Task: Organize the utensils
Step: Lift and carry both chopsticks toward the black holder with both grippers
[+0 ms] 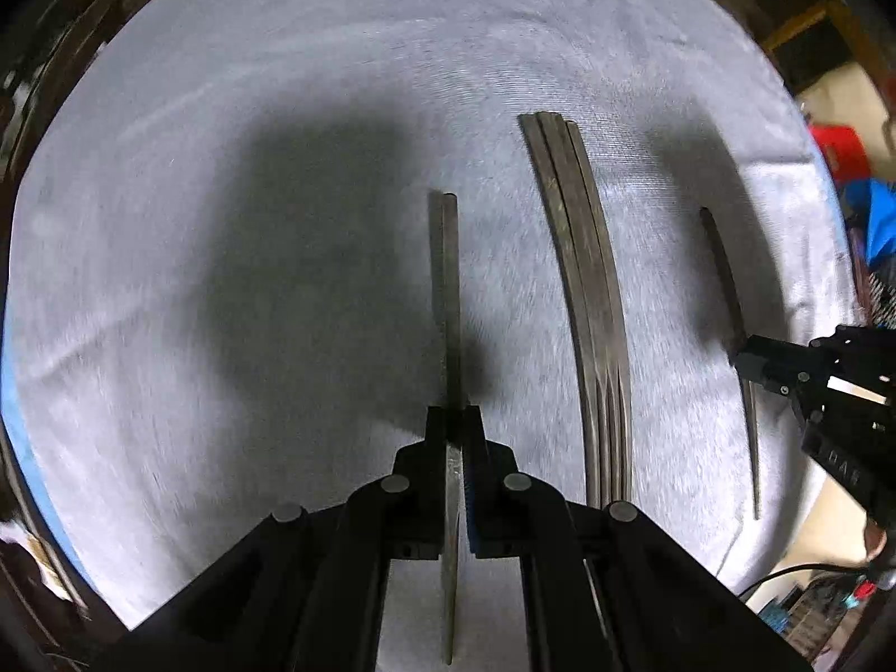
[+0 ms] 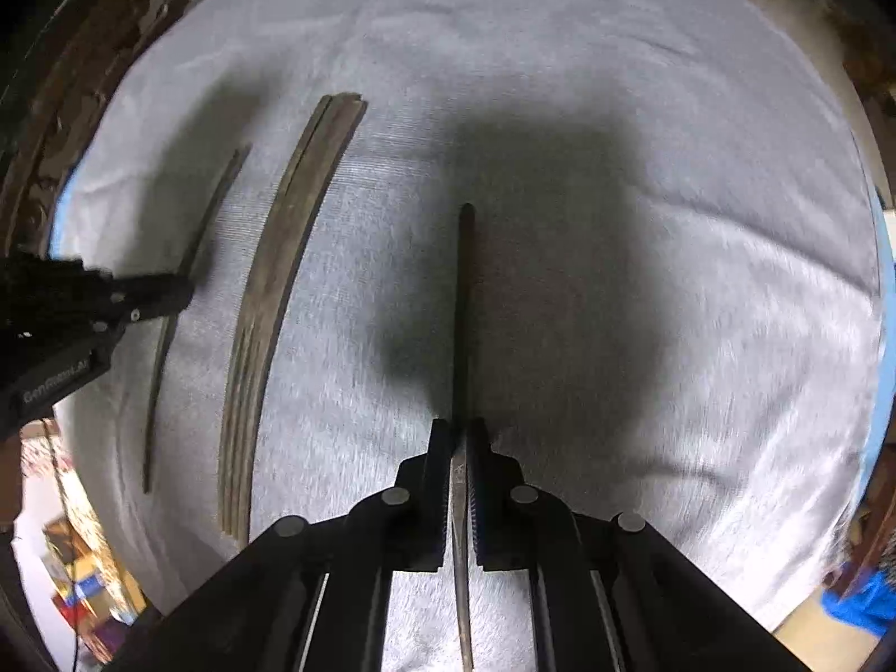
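Two handheld grippers point straight down at a table covered with a pale grey cloth (image 1: 280, 84), each seen from its own wrist camera.

The left gripper (image 1: 455, 420) is closed on a dark, flat chopstick (image 1: 445, 280). Its two black fingers pinch the stick part way along, so the blunt end reaches up the picture beyond the fingertips and the thin end runs back between the fingers toward the camera.

The right gripper (image 2: 460, 431) is likewise clamped shut on a second single chopstick (image 2: 463, 308), held the same way, running lengthwise through the closed jaws.

Between the two grippers, a bundle of chopsticks (image 1: 588, 291) lies flat on the cloth, the sticks side by side and touching, blunt ends roughly level. It sits to the right of the left gripper's stick and to the left of the right gripper's stick, near both but touching neither. All three run roughly parallel.

Blurred household clutter (image 1: 873, 213) shows past the table edge.
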A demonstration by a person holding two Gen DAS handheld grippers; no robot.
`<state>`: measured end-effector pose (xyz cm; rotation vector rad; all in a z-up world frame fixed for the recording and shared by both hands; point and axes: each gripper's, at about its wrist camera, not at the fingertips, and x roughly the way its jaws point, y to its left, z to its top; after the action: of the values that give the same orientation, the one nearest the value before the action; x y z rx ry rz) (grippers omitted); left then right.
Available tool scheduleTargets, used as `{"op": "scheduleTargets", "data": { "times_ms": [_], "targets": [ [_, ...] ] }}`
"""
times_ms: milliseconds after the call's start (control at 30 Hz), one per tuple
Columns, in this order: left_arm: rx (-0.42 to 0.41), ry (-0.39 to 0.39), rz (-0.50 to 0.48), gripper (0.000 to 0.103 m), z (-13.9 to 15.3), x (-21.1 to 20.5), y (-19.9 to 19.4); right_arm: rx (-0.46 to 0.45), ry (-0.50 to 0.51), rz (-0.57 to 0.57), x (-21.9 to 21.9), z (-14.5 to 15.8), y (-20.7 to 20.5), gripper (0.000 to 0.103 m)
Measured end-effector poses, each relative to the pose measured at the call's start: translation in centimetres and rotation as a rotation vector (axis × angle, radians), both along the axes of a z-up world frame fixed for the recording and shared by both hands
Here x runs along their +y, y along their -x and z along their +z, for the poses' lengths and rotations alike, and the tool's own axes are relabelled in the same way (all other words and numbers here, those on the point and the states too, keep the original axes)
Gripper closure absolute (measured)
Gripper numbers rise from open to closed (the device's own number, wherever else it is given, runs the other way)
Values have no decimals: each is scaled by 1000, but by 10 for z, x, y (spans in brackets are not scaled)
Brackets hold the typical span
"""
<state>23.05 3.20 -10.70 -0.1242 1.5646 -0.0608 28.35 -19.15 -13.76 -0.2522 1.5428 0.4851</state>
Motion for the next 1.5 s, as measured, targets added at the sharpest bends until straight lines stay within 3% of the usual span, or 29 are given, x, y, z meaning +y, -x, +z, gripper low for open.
{"op": "scheduleTargets", "data": {
  "times_ms": [267, 467, 800, 1200, 1500],
  "targets": [
    [-181, 90, 124, 98, 47, 15, 63, -118, -153, -89, -37, 41, 43, 96],
    [-338, 90, 196, 98, 94, 11, 109, -242, -239, -135, -55, 73, 78, 96],
    [-565, 134, 304, 98, 122, 23, 154, -373, -305, -171, -74, 107, 119, 96],
    [-759, 204, 432, 98, 173, 36, 227, -532, -499, -223, -92, 175, 179, 96],
    [-863, 232, 440, 98, 194, 28, 250, -632, -612, -204, -77, 215, 217, 96]
  ]
}}
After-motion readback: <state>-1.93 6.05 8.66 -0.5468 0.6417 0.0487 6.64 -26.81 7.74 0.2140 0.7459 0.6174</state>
